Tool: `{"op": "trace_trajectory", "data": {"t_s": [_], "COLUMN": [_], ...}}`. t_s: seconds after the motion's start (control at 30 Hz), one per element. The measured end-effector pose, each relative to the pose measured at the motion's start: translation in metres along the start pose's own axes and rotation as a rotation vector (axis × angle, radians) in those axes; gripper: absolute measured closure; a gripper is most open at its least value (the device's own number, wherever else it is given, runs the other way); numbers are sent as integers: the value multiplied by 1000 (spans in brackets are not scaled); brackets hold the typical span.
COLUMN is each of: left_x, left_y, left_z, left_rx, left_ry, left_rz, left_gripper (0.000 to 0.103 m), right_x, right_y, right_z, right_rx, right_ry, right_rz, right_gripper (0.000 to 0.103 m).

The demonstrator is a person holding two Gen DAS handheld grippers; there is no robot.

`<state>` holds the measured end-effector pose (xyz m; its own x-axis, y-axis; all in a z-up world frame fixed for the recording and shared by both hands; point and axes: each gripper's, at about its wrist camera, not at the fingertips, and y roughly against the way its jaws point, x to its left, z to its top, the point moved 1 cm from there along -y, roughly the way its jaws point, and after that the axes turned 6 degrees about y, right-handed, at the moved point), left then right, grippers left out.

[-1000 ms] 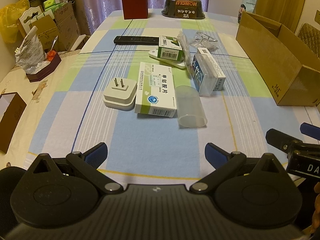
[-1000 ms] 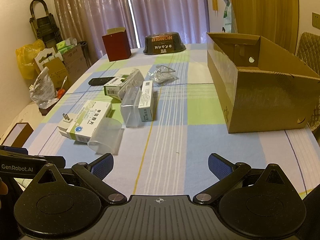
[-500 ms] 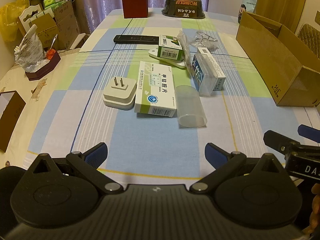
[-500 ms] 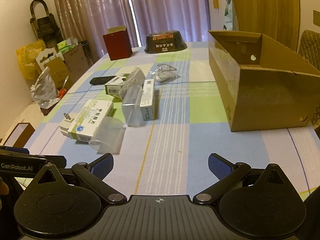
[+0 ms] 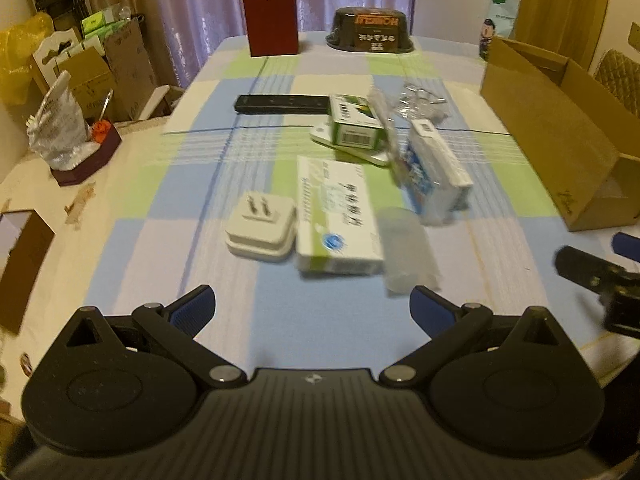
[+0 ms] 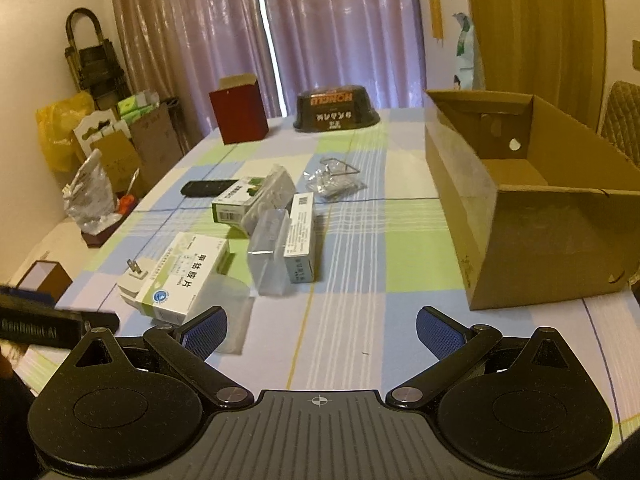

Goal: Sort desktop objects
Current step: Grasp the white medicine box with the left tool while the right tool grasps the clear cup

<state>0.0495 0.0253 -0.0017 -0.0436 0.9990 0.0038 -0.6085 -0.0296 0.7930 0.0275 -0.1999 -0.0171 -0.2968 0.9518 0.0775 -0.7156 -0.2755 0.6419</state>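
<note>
A cluster of small items lies mid-table: a white plug adapter [image 5: 262, 228], a white-and-green medicine box [image 5: 336, 216], a clear plastic cup [image 5: 406, 254] on its side, a blue-and-white box [image 5: 434, 172], a green-labelled box [image 5: 354, 124] and a black remote [image 5: 280, 103]. The same medicine box [image 6: 186, 274] and clear cup [image 6: 230, 312] appear in the right wrist view. My left gripper [image 5: 312, 308] is open just short of the cluster, nothing between its fingers. My right gripper [image 6: 322, 330] is open too, hovering above the cloth beside the cup.
An open cardboard box [image 6: 532, 200] stands on the table's right side. At the far end are a dark red box [image 6: 239, 114] and a black tub [image 6: 336, 108]. Crinkled clear plastic [image 6: 334, 178] lies mid-table. Bags and cartons [image 5: 72, 92] crowd the floor at left.
Both grippers have moved forward toward the cluster, which now looks closer in both views. The left wrist view is motion-blurred. Both stay open.
</note>
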Motion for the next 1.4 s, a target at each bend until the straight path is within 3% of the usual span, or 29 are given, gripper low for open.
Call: {"op": "trace_trajectory", "data": {"t_s": [0.43, 0.7, 0.73, 0.77, 0.8, 1.1, 1.17, 1.4], "left_x": [50, 68, 68, 69, 69, 67, 67, 60], "left_y": [-39, -50, -51, -52, -52, -56, -56, -53], "left_z": [43, 45, 46, 47, 48, 52, 52, 53], "left_rx": [-13, 14, 17, 18, 14, 10, 11, -10], "left_ry": [-113, -58, -54, -50, -45, -25, -24, -41], "left_rz": [75, 62, 62, 56, 48, 11, 10, -13], "left_gripper": [1, 1, 1, 1, 1, 1, 1, 1], "right_x": [41, 68, 70, 71, 72, 72, 71, 68], "right_y": [-55, -93, -97, -102, -106, -122, -124, -125], "right_z": [-1, 4, 4, 4, 4, -1, -1, 1], "right_rx": [108, 123, 133, 143, 153, 186, 196, 213], "right_ry": [72, 63, 62, 60, 58, 20, 18, 64], "right_rz": [97, 109, 109, 108, 108, 77, 67, 54], "right_gripper": [0, 1, 6, 21, 25, 25, 37, 50]}}
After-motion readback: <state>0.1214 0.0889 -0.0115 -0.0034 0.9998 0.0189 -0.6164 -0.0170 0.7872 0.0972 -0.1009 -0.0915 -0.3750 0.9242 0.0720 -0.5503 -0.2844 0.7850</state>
